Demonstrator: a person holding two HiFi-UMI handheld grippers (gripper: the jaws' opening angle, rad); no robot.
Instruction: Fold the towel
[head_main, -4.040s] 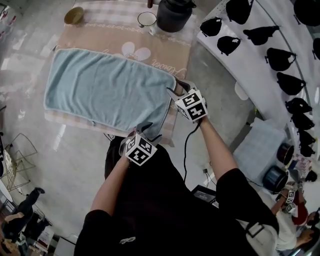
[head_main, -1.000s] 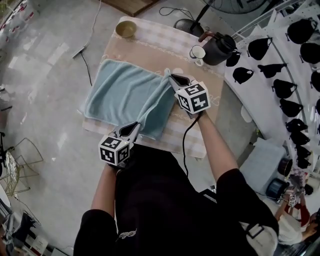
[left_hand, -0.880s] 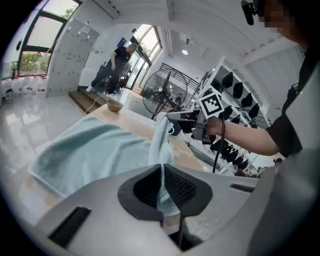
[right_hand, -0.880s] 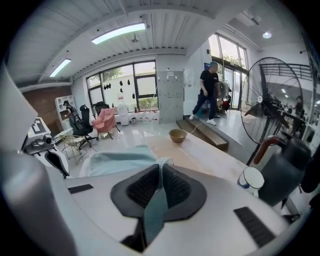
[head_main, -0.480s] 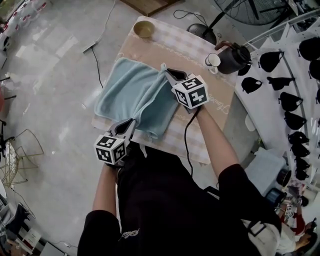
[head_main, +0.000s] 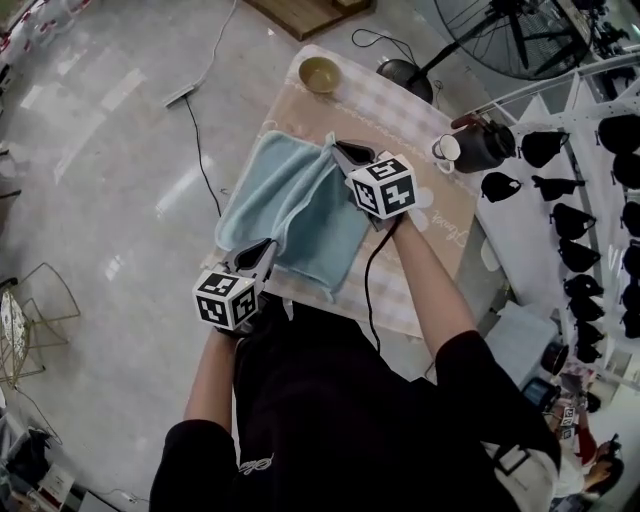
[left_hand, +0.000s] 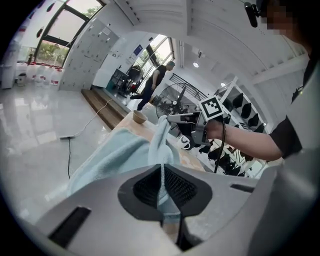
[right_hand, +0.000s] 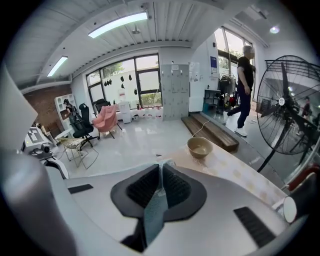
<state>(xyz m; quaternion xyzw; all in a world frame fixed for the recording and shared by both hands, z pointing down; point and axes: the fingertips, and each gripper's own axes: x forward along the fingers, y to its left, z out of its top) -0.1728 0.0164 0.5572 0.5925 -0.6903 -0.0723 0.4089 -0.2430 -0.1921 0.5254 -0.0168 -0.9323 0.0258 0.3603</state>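
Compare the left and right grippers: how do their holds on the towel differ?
The left gripper pinches the towel at the table's near edge; the right gripper pinches it farther in, over the table. The towel rises to a peak at the right gripper, sloping down toward the left gripper. Both are shut on the towel's edge.

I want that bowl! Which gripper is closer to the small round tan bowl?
Right. The right gripper holds the light blue towel a short way from the small round tan bowl; the left gripper pinches the towel's opposite, nearer end.
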